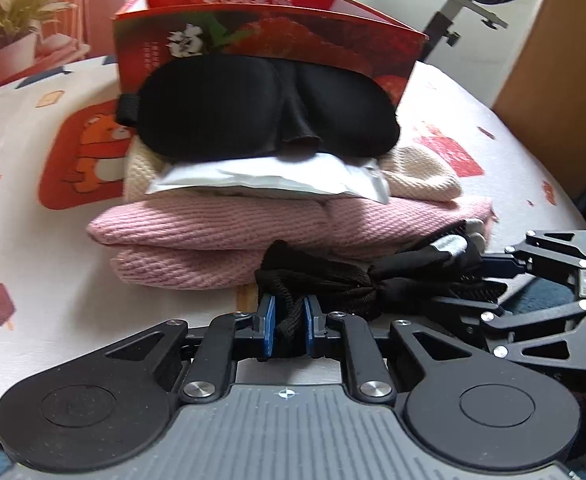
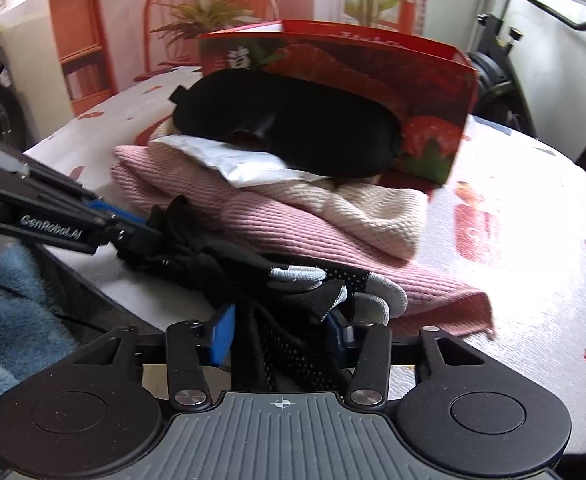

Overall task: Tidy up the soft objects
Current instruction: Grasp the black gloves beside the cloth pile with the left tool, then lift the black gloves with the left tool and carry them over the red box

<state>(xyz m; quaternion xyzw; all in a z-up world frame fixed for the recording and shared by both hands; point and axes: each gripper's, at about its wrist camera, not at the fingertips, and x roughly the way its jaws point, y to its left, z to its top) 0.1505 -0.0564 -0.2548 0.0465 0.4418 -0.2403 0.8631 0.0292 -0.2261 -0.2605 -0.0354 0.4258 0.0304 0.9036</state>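
A black mesh glove (image 1: 353,280) with grey fingertips (image 2: 377,288) lies stretched along the table's near edge, in front of a pile of soft things. My left gripper (image 1: 289,326) is shut on its bunched black end. My right gripper (image 2: 281,332) is shut on the other end, near the grey fingertips. Each gripper also shows in the other view: the right gripper (image 1: 473,280) and the left gripper (image 2: 149,236). The pile is a folded pink knit cloth (image 1: 213,232), a cream knit cloth (image 1: 145,172), a white packet (image 1: 261,180) and a black eye mask (image 1: 253,112) on top.
A red printed box (image 1: 273,40), open at the top, stands right behind the pile. The round table has a white cloth (image 2: 513,260) with red prints. Blue fleece (image 2: 13,320) lies below the near edge. A chair, plants and an exercise bike stand beyond.
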